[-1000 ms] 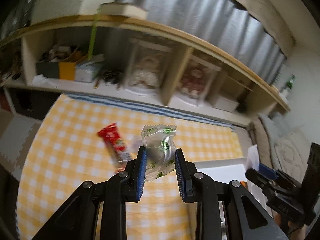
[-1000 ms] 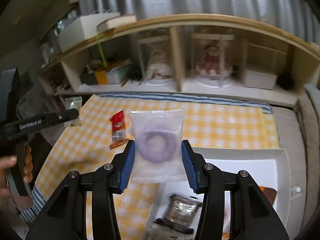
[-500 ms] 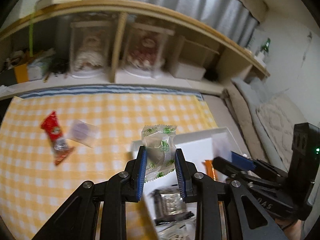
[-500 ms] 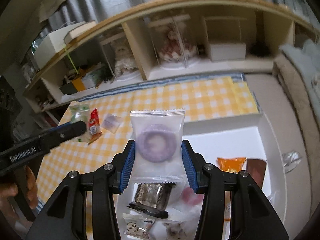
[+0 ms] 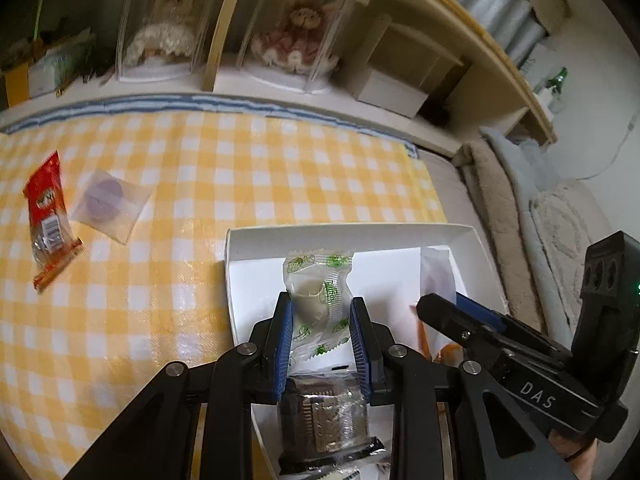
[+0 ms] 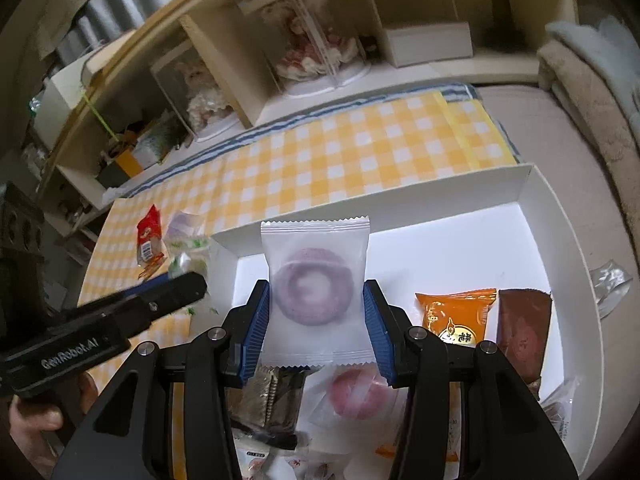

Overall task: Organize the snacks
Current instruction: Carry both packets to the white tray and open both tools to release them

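Already both tongs carry a snack over the shallow white cardboard tray (image 6: 532,184): the left tongs (image 5: 320,344) are clenched on a clear wrapper printed with green leaves (image 5: 318,300), and the right tongs (image 6: 316,332) grip a frosted white packet holding a purple ring-shaped sweet (image 6: 314,286). Neither packet has been let go, so these two placements are, by my reading, not yet finished. Beneath them the tray already holds several snacks: a silver-brown foil packet (image 5: 324,416), a translucent packet with a pink ring (image 6: 356,396), an orange pouch (image 6: 456,316) and a dark brown wrapper (image 6: 524,332). Farther out, on the yellow-and-white checked cloth covering the table (image 5: 240,168), a red snack packet (image 5: 46,216) and a second frosted packet with a purple sweet (image 5: 110,204) lie just beside each other, still to be collected. The task looks well past halfway.
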`<state>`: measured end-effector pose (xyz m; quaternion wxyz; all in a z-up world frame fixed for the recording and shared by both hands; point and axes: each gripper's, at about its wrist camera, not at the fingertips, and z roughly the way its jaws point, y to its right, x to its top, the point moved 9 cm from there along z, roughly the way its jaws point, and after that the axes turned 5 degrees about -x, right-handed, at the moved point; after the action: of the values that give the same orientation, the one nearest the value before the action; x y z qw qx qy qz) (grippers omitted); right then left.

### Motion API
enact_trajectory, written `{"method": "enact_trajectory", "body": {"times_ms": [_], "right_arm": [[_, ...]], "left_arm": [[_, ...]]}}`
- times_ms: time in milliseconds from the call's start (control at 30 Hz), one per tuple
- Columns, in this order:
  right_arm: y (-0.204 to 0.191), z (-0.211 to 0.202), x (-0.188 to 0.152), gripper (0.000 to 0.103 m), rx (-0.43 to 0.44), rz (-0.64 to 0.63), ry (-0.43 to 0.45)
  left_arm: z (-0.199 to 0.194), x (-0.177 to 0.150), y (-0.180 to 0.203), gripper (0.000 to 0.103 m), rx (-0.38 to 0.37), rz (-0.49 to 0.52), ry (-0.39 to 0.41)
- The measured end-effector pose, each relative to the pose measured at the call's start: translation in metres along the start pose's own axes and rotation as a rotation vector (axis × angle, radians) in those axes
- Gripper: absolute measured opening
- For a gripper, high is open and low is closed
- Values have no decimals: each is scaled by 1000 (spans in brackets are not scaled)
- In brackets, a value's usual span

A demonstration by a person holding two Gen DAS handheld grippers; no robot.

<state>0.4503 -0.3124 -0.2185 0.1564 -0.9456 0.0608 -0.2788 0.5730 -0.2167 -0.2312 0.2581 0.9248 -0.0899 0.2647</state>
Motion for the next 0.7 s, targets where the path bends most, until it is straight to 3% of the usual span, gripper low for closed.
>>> {"method": "enact_trajectory", "body": {"times_ms": [200, 233, 300, 500, 633, 700], "right_arm": [[-3, 9, 5, 51, 25, 21, 10], [-2, 10, 7, 54, 23, 28, 18], [1, 13, 8, 70, 10, 48, 15], [18, 18, -1, 71, -33, 80, -34], [20, 12, -5, 77, -45, 63, -32], [20, 9, -7, 95, -51, 54, -30]], "left_arm": [[12, 7, -12, 31, 10, 4, 17], [13, 9, -15, 37, 13, 8, 21], [12, 7, -18, 48, 21, 16, 29], [-1, -5, -22, 64, 45, 45, 36], [-11, -12, -19, 82, 48, 58, 33], [-14, -15, -19, 92, 59, 54, 26]]}}
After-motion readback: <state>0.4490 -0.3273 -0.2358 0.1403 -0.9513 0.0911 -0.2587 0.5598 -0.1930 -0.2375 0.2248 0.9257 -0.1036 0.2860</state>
